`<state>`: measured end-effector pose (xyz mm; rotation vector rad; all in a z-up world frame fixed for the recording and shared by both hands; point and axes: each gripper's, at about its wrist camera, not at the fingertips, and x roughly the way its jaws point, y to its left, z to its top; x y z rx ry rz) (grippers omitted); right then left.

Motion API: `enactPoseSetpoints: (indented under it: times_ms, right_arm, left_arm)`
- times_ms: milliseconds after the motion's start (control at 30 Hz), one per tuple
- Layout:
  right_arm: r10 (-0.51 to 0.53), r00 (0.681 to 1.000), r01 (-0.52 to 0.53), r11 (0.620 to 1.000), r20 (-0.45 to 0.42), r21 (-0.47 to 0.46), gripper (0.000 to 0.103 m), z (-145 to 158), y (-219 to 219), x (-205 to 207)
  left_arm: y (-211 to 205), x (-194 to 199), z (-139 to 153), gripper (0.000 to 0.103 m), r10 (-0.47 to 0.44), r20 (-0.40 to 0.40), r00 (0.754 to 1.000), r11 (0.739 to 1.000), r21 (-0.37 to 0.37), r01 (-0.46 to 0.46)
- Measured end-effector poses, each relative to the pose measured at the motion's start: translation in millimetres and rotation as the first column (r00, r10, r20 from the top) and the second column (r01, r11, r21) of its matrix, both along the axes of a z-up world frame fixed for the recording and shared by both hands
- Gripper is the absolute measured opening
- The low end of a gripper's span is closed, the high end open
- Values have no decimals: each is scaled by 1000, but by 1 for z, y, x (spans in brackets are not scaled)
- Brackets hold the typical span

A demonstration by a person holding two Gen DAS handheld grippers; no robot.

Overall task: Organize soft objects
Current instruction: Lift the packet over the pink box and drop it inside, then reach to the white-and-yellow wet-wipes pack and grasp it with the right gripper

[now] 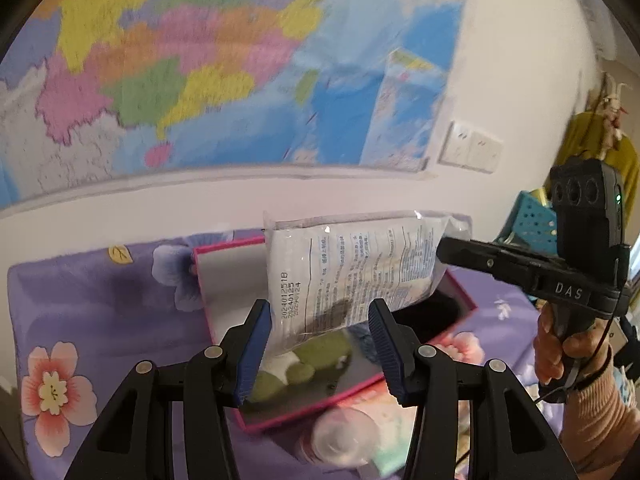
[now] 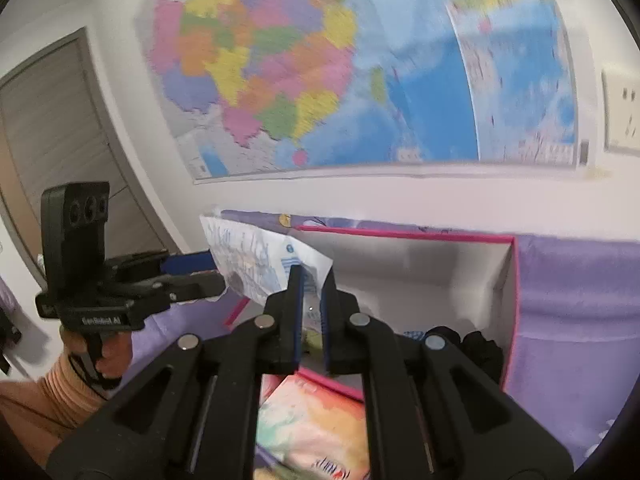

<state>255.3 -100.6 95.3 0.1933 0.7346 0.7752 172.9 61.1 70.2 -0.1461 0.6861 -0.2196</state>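
Clear crinkled plastic, printed with small blue and black text, forms the flat packet [image 1: 352, 268] held in the air between two hand-held grippers above a bed. In the left wrist view, the purple floral blanket [image 1: 88, 304] looks soft and plush, with a pink-and-white flower near its left edge. At centre sits the open pink-edged box [image 1: 460, 300], rectangular, with pale inner walls; green and dark soft items lie blurred inside it. The left gripper [image 1: 320, 340] shows ribbed blue pads part-way spread, the packet's lower end between them; from the right wrist view those same fingers appear to hold the packet's left edge. On the right, the right gripper [image 1: 444, 250], black and angular, pinches the packet's upper right corner with its jaws pressed nearly together. The right hand [image 1: 560, 348] wraps its handle, a ribbed peach cuff at the wrist. Behind, a large colourful wall map [image 1: 200, 60] covers the white wall [image 1: 500, 40], with a white socket plate [image 1: 472, 146] to its right. The right wrist view adds a grey door [image 2: 52, 128] at far left, the left hand [image 2: 100, 352] gripping its handle, and the box's tall white wall standing against the blanket near the wall's foot.
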Motion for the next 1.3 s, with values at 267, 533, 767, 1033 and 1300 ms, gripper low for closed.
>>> enactPoseSetpoints:
  times_ms: [267, 533, 767, 1033, 1300]
  right_arm:
    - [-49, 994, 47, 998, -98, -31, 10, -36, 14, 49]
    - [-141, 971, 121, 986, -191, -115, 33, -61, 19, 77]
    - [-105, 974, 82, 989, -203, -121, 34, -59, 12, 58]
    - [-1, 990, -1, 1000, -144, -16, 34, -17, -8, 0]
    - [45, 998, -44, 999, -49, 18, 43, 20, -29, -65]
  left_arm:
    - [12, 34, -24, 50, 51, -93, 994, 999, -12, -52]
    - [25, 46, -34, 52, 131, -116, 985, 991, -24, -135]
    - [27, 24, -18, 52, 143, -45, 989, 989, -34, -144]
    - [17, -35, 11, 60, 101, 79, 992, 992, -83, -95]
    - [-6, -95, 22, 63, -9, 150, 989, 994, -103, 25]
